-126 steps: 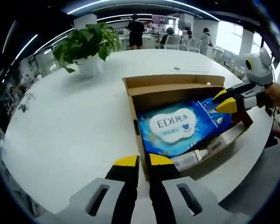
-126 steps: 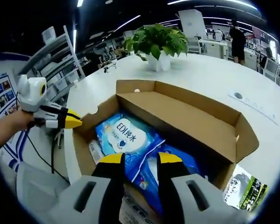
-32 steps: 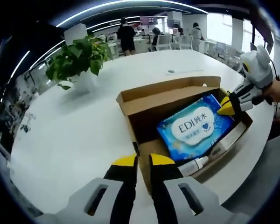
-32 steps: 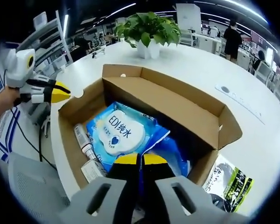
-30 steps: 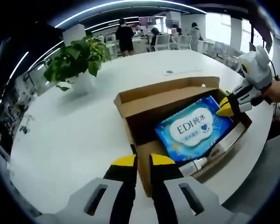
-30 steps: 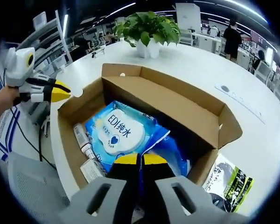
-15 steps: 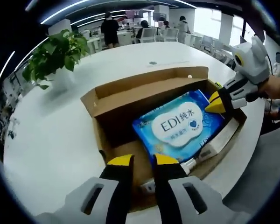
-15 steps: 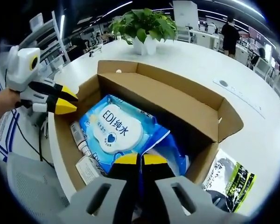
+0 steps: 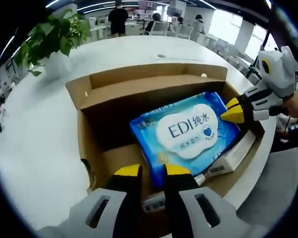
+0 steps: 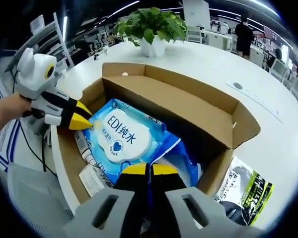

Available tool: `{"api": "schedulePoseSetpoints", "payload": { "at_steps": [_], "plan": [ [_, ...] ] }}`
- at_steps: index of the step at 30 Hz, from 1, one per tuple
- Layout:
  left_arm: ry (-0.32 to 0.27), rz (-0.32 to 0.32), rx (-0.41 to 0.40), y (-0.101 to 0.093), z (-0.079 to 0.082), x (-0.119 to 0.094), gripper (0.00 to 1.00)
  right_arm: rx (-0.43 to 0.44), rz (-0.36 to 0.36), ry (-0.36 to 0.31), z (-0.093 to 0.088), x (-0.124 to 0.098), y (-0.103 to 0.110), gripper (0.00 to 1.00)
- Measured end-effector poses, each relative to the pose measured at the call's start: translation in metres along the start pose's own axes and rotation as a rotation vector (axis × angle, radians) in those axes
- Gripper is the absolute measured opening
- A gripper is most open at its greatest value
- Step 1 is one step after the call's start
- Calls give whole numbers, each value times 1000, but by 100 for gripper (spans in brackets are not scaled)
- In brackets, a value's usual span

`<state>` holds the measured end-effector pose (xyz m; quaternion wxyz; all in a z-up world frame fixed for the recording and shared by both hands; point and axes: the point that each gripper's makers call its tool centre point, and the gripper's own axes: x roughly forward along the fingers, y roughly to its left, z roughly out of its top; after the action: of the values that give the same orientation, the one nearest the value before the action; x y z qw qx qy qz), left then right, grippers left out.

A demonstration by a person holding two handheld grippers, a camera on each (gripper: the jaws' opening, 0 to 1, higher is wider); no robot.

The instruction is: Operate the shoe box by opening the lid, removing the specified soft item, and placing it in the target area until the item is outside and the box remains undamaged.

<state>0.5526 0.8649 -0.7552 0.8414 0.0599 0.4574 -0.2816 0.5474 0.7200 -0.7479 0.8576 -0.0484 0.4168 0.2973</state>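
Brown cardboard shoe box (image 9: pixel 87 144) open, lid flap upright; blue wet-wipes pack (image 9: pixel 186 131) flat inside.

A broad white surface (image 9: pixel 35 129) with a rounded edge carries everything. An open cardboard shoe box (image 9: pixel 97 94) sits on it near the edge closest to the person, its lid folded back and standing upright along the far side. Well beyond the box stands a leafy green plant (image 10: pixel 151 22) in a white pot. Just beside the box's right end, in the right gripper view, lies a black and green printed packet (image 10: pixel 251 193). A small round fitting (image 9: pixel 161 56) is set into the surface behind the box.
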Motion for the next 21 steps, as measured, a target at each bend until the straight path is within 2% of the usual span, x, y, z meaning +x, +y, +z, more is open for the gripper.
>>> {"api": "schedulePoseSetpoints", "payload": {
  "at_steps": [3, 9, 16, 21],
  "plan": [
    [11, -32, -52, -4, -2, 6, 13, 4, 3, 0, 0, 0, 0, 0],
    [25, -38, -95, -8, -5, 12, 14, 11, 5, -4, 0, 1, 0, 0],
    [21, -13, -87, -5, -2, 12, 7, 25, 4, -7, 0, 1, 0, 0],
    [15, 6, -88, -3, -1, 13, 2, 71, 8, -17, 0, 0, -1, 0]
  ]
}}
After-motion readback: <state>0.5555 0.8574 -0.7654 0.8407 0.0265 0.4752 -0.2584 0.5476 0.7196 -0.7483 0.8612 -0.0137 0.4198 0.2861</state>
